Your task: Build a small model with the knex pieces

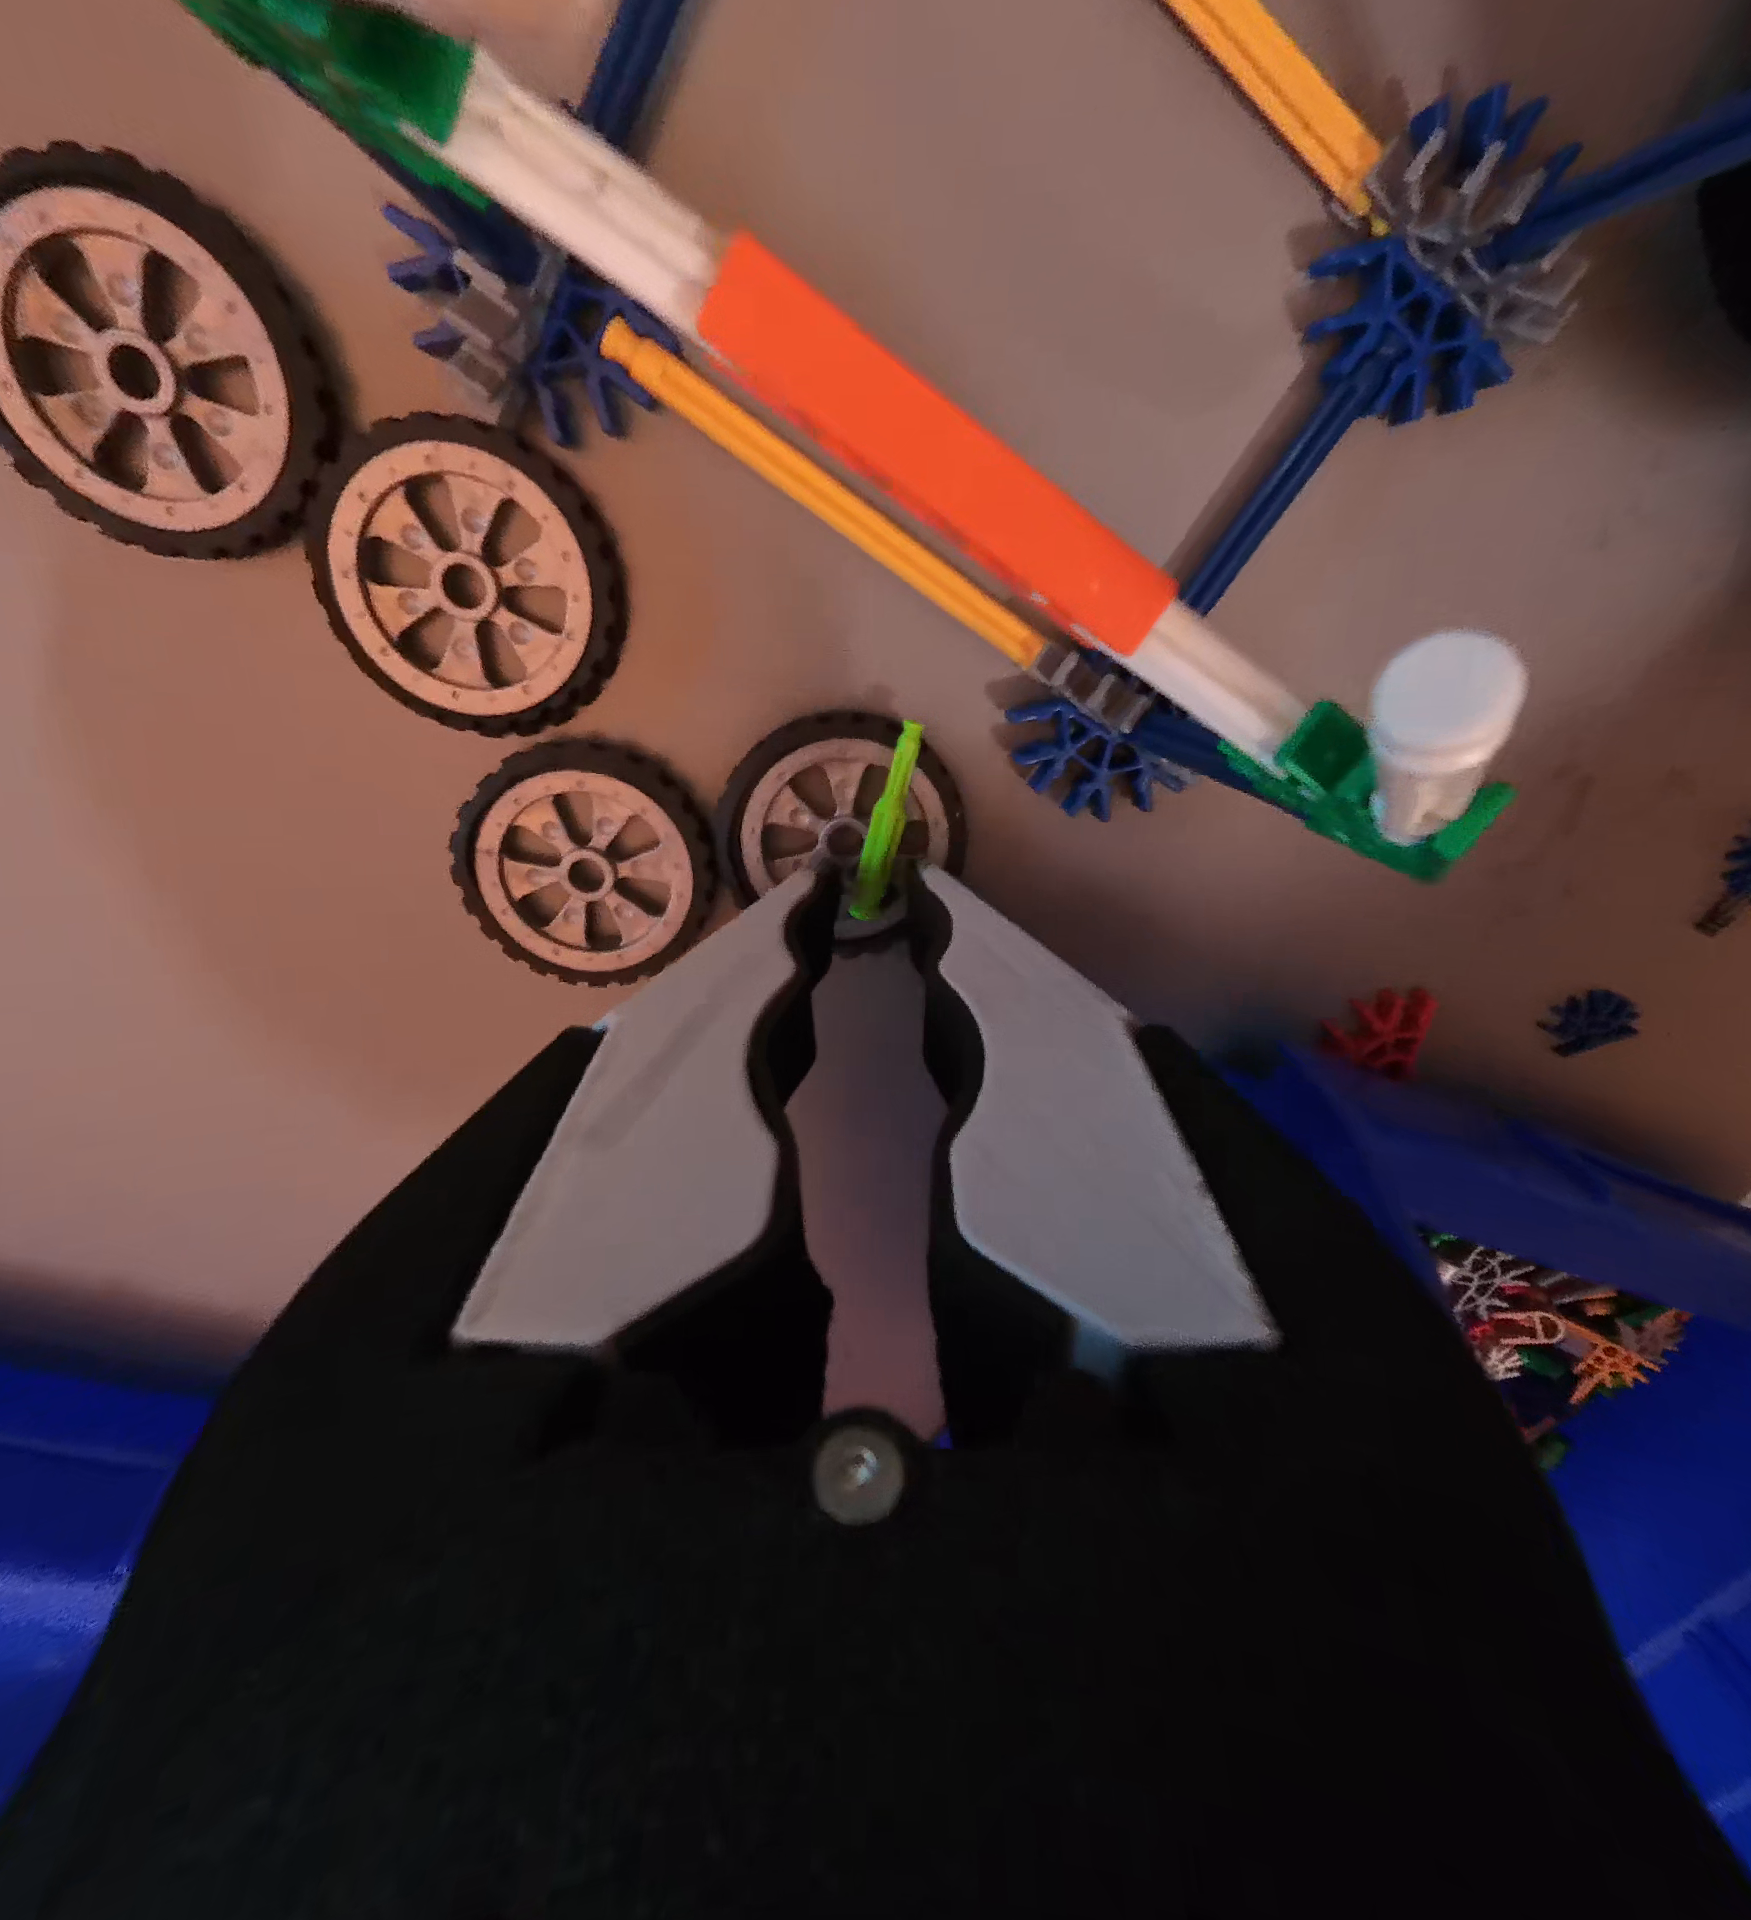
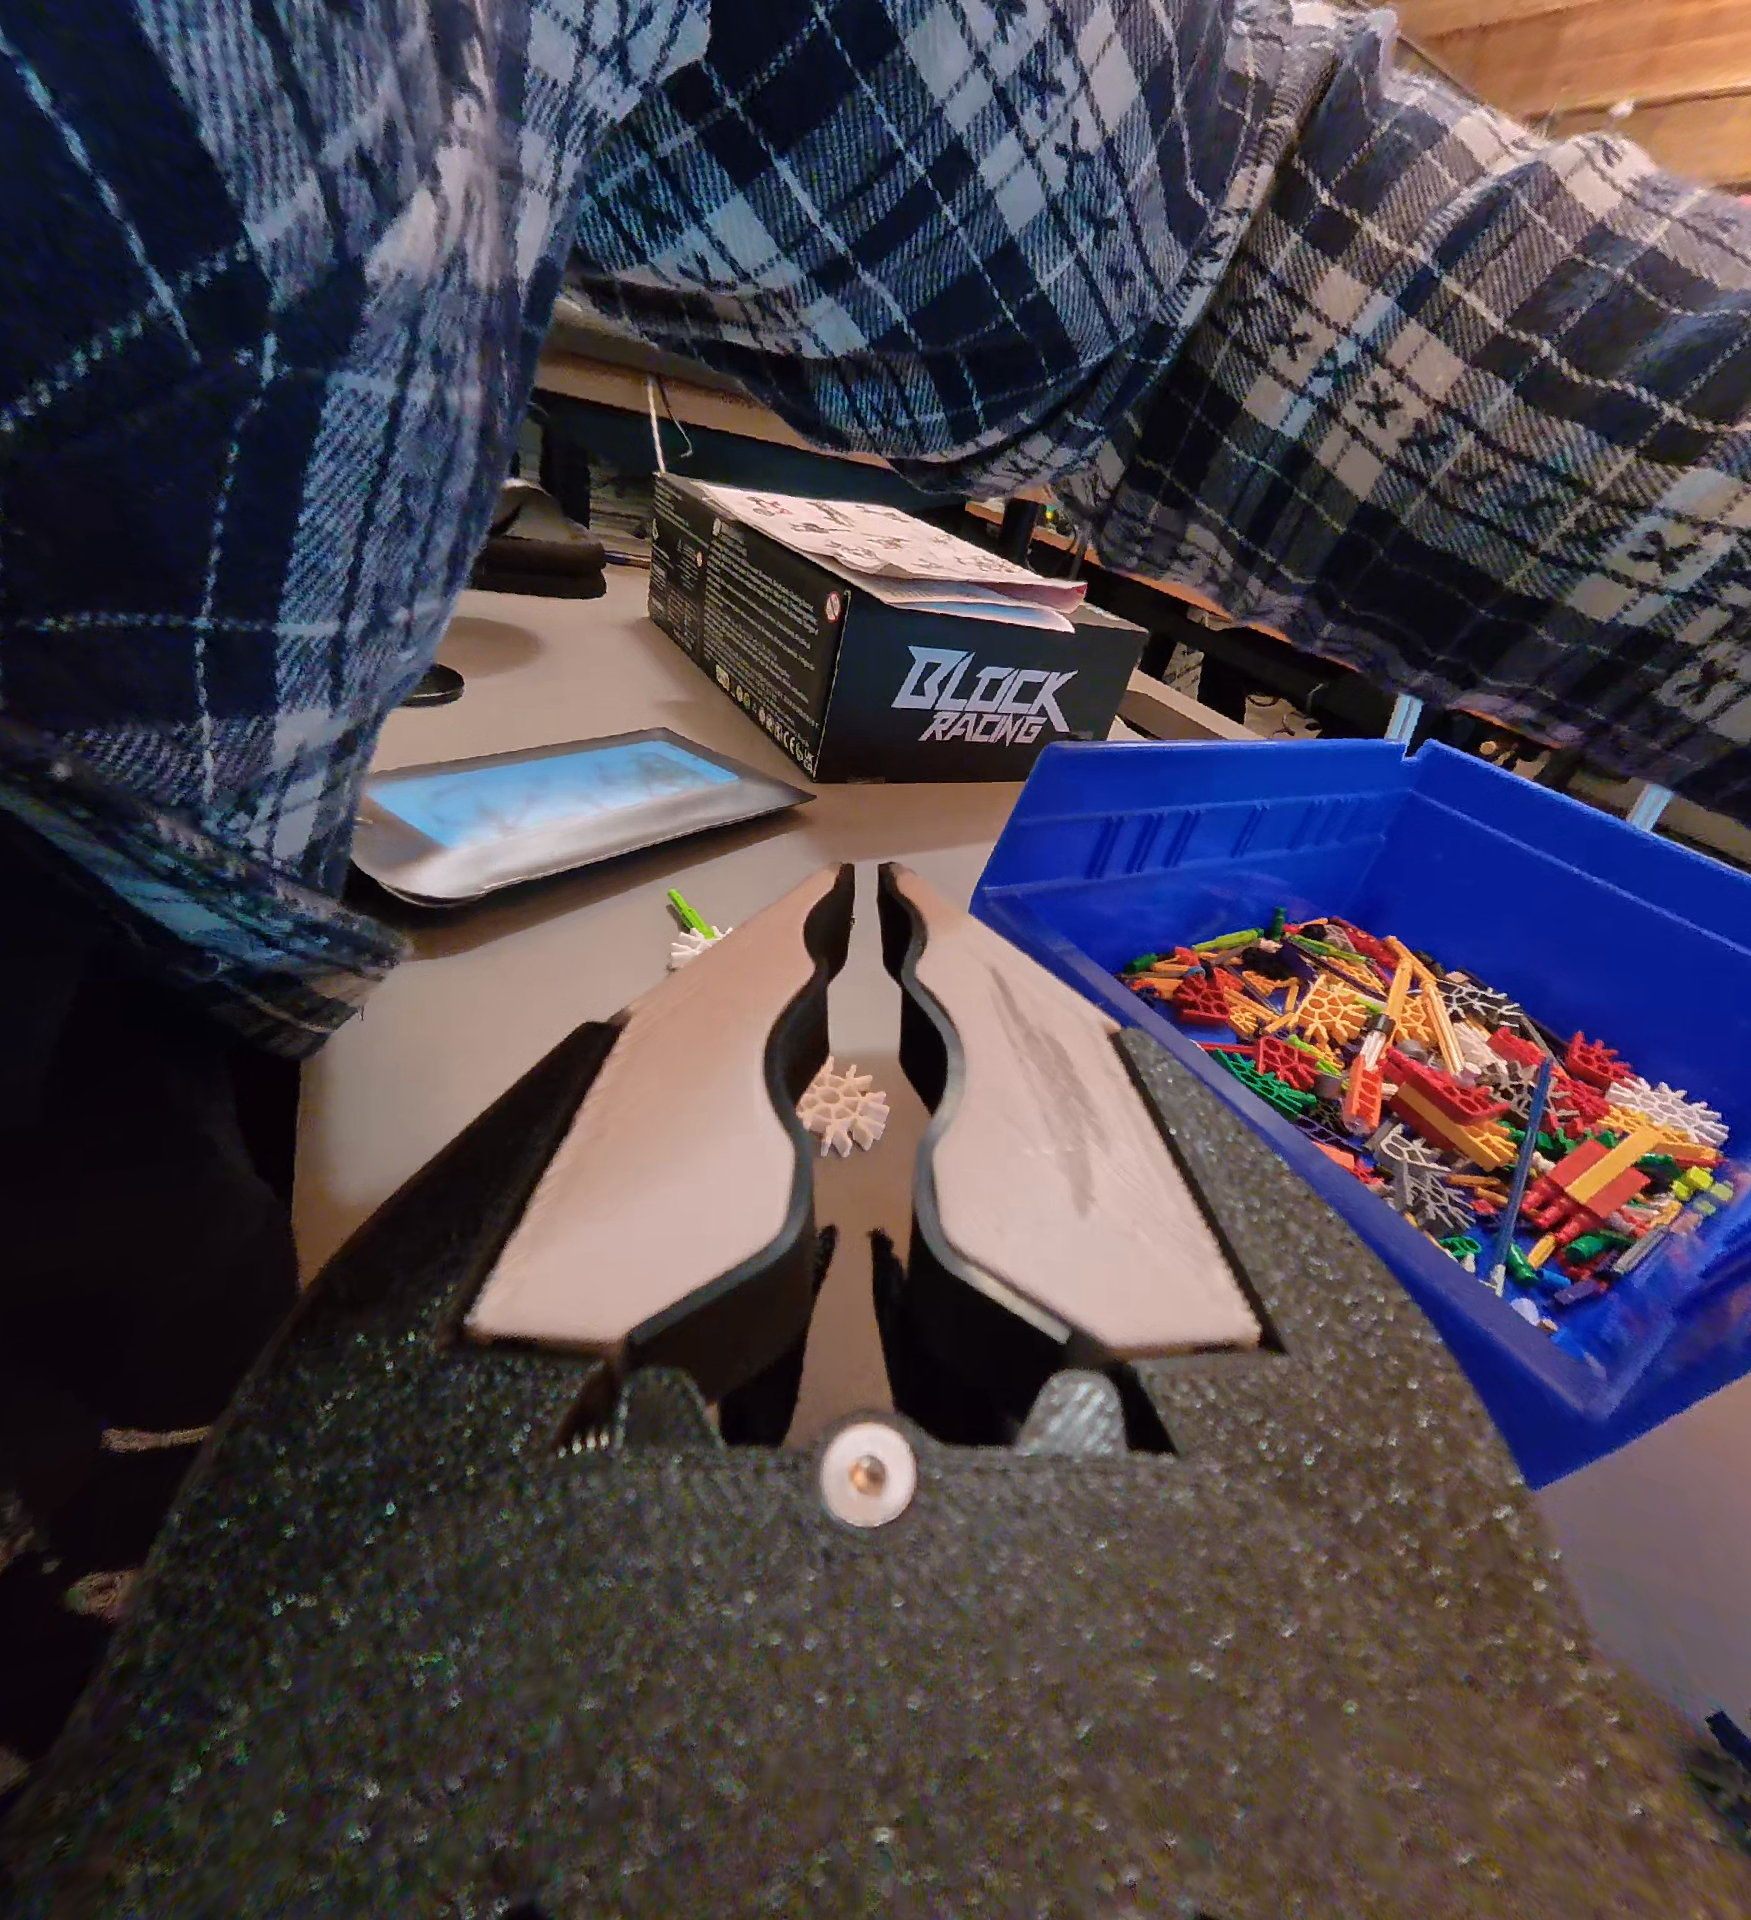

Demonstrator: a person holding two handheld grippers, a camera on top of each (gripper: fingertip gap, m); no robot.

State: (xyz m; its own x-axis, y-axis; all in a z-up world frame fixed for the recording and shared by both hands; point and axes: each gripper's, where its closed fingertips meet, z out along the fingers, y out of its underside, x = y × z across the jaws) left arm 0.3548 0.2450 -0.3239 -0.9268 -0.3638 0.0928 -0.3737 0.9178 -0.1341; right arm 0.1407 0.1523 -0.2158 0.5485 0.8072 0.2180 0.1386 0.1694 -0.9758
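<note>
Four wheels [image 1: 128,358] lie flat on the desk [image 1: 954,208] in a curved row, big at far left, smaller toward the near middle. The left hand-held gripper [image 1: 866,894] has its tips pinched on a short green rod [image 1: 886,821] right over the nearest small wheel [image 1: 840,805]; the rod looks seated at or just above the hub, cannot tell which. Far right of it stands a blue and yellow rod frame [image 1: 1401,291] with grey and blue snowflake connectors, and a long orange, white and green piece [image 1: 933,457] lies across it. Loose blue and red connectors [image 1: 1380,1029] sit near right on the desk.

The right hand-held gripper [image 2: 866,883] is almost closed, a thin slit between the tips, holding nothing. A white snowflake connector [image 2: 843,1107] lies on the desk below its fingers. A second white connector with a green rod [image 2: 694,930] lies just left of the tips. A blue bin [image 2: 1214,831] full of mixed parts sits right; a black box [image 2: 892,665] and a tablet [image 2: 559,810] sit farther off. A plaid sleeve [image 2: 954,208] crosses the top.

Risks, as a judgement: the rod is thin and gripped at the very tips, so it may twist or slip out. The wheel is loose on the desk and may slide or tip under any sideways push, knocking its neighbour [image 1: 585,862]. The frame is near and could get bumped.
</note>
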